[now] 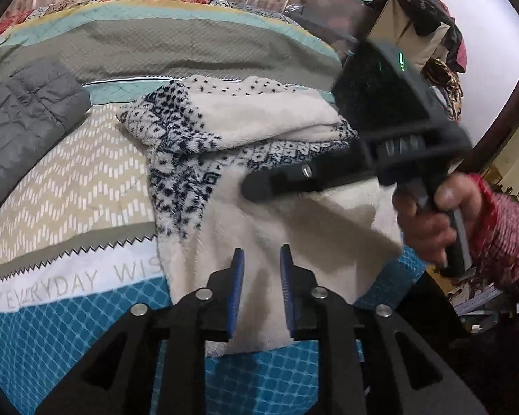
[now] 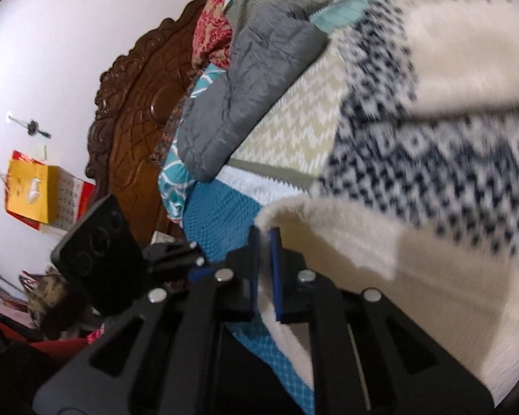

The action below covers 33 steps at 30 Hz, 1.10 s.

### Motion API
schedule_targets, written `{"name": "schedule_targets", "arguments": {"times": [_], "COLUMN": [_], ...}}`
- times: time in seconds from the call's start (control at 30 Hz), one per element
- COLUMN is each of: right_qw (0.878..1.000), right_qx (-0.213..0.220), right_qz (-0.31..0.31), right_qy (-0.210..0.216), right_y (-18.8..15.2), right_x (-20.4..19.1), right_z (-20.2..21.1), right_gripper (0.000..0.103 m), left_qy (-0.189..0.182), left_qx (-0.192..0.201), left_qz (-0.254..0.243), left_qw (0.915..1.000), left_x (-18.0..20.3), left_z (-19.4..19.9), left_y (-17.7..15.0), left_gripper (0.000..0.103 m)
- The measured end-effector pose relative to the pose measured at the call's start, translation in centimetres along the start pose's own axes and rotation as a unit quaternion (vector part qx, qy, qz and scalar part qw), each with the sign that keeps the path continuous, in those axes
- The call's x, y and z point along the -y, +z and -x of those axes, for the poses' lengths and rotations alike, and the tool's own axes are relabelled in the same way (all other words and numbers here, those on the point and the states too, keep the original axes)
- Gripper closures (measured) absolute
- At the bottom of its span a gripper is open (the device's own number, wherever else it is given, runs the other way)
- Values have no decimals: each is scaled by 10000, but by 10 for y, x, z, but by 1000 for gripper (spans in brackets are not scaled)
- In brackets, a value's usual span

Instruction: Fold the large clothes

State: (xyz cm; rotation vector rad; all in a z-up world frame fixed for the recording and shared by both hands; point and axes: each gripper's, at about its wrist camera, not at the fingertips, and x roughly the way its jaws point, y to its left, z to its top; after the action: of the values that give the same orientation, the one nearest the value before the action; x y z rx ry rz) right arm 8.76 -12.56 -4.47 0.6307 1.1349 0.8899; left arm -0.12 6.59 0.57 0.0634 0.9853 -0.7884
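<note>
A cream fleece garment with a navy pattern (image 1: 225,145) lies partly folded on the bed; it also fills the right of the right wrist view (image 2: 432,138). My left gripper (image 1: 261,259) hovers over its cream near edge, jaws a little apart with fabric between them but not pinched. My right gripper (image 2: 264,242) is shut on the garment's cream edge (image 2: 294,214) and holds it lifted. The right gripper also shows in the left wrist view (image 1: 259,186), held by a hand in a red sleeve (image 1: 432,218), its fingers over the garment.
A patterned quilt (image 1: 86,190) covers the bed. A folded grey puffer jacket (image 1: 20,121) lies at the left. A carved wooden headboard (image 2: 138,103) stands beyond it. Piled clothes and a box (image 1: 425,24) sit at the back right.
</note>
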Motion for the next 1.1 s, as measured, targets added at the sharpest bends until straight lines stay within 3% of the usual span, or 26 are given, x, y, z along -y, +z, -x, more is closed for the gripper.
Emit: {"name": "schedule_targets", "arguments": {"times": [0.23, 0.33, 0.43, 0.53, 0.6, 0.63, 0.73, 0.87, 1.0, 1.1], "right_qw": [9948, 9877, 9867, 9897, 9877, 9860, 9777, 9660, 9313, 9124], "right_qx": [-445, -572, -394, 29, 320, 462, 926, 1595, 2484, 2649], "right_qz": [861, 1037, 878, 705, 638, 615, 562, 381, 108, -298], "right_qy": [-321, -1025, -1312, -1247, -1390, -1479, -1798, -1998, -2661, -3106], "right_y": [54, 63, 63, 57, 50, 46, 32, 9, -35, -63], "right_x": [-41, -33, -15, -1, 6, 9, 23, 39, 65, 95], "right_z": [-54, -80, -73, -26, 9, 25, 88, 167, 250, 282], "right_gripper": [96, 96, 96, 91, 52, 26, 23, 23, 23, 23], "left_qy": [464, 712, 969, 789, 640, 533, 164, 209, -49, -126], "left_qx": [144, 54, -31, 44, 13, -24, -112, -276, -391, -355], "left_qz": [544, 781, 904, 992, 1048, 1068, 1187, 1178, 1510, 1621], "left_qw": [9973, 9944, 9912, 9919, 9924, 9928, 9927, 9924, 9877, 9861], "left_x": [-32, -46, -58, -66, -70, -72, -75, -78, -88, -87], "left_z": [1, -6, -13, -10, -12, -15, -23, -34, -49, -56], "left_y": [8, 10, 16, 21, 27, 30, 40, 46, 46, 43], "left_gripper": [57, 57, 57, 57, 56, 56, 54, 51, 50, 50]}}
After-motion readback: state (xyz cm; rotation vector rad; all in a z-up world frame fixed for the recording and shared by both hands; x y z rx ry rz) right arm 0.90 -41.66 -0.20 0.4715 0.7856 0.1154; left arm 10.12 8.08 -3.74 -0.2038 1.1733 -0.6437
